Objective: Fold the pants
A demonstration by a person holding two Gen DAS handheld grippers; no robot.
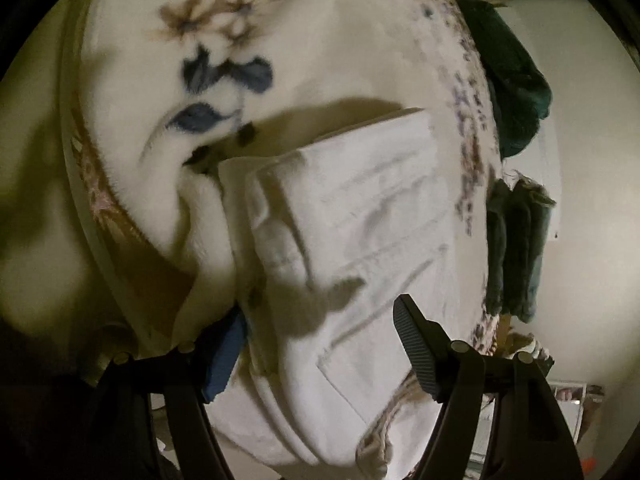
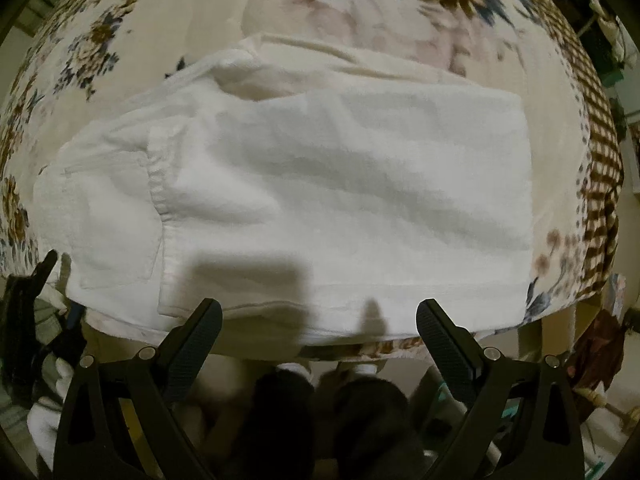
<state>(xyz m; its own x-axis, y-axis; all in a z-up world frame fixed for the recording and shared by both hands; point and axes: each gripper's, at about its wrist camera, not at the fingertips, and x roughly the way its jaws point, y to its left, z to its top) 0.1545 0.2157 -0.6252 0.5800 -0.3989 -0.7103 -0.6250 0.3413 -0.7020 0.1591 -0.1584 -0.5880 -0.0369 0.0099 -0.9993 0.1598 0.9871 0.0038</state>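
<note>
White pants (image 2: 312, 196) lie folded into a flat rectangle on a floral blanket (image 2: 360, 12), waistband and a pocket toward the left. My right gripper (image 2: 320, 320) is open and empty, hovering over the pants' near edge. In the left wrist view the same pants (image 1: 352, 240) lie under my left gripper (image 1: 320, 340). It is open, its fingers spread wide over the waistband end, holding nothing. A blue pad (image 1: 224, 360) shows on its left finger.
The blanket covers a raised surface with a checkered border (image 2: 600, 184) at the right. Dark green cloths (image 1: 516, 240) hang at the surface's edge in the left wrist view. The person's legs and feet (image 2: 320, 400) stand below the near edge. Clutter lies on the floor at both sides.
</note>
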